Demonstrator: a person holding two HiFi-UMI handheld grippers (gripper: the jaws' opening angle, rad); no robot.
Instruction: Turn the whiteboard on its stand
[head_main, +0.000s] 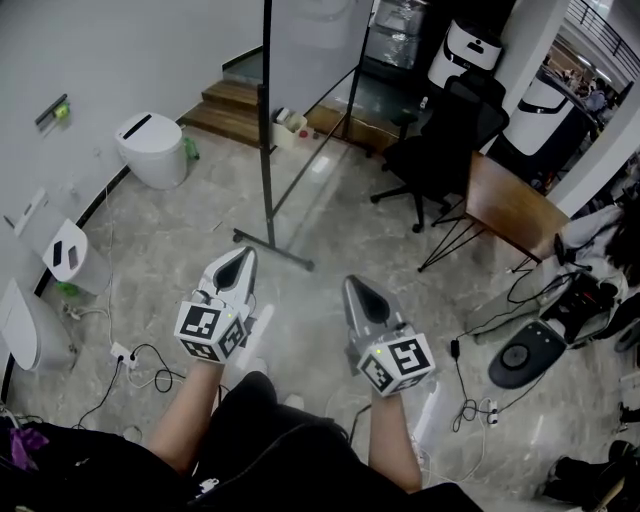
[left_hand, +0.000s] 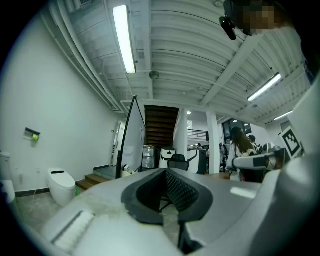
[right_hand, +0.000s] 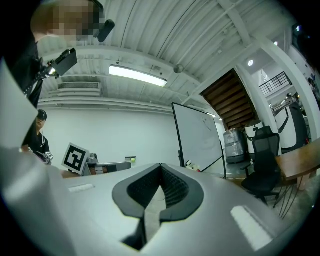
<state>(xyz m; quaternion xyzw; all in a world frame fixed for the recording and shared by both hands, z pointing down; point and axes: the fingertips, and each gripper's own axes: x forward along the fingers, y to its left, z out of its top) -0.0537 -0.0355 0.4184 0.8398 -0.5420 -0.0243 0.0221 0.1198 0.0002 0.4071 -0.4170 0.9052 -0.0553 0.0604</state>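
Observation:
The whiteboard (head_main: 316, 40) stands on a black-framed stand (head_main: 267, 150) ahead of me, its foot bar (head_main: 273, 251) resting on the stone floor. Both grippers hang in the air short of it, touching nothing. My left gripper (head_main: 241, 260) is shut and empty, its tip just before the foot bar. My right gripper (head_main: 358, 289) is shut and empty too, a little further back. The left gripper view has the whiteboard (left_hand: 131, 137) nearly edge-on beyond the closed left gripper (left_hand: 164, 173). In the right gripper view the whiteboard (right_hand: 200, 137) stands past the closed right gripper (right_hand: 160, 168).
A white toilet (head_main: 152, 148) stands left by the wall, with wooden steps (head_main: 232, 106) behind. A black office chair (head_main: 442, 140) and a wooden table (head_main: 512, 207) are right of the stand. Cables and a power strip (head_main: 123, 354) lie on the floor; a round grey device (head_main: 526, 353) sits at right.

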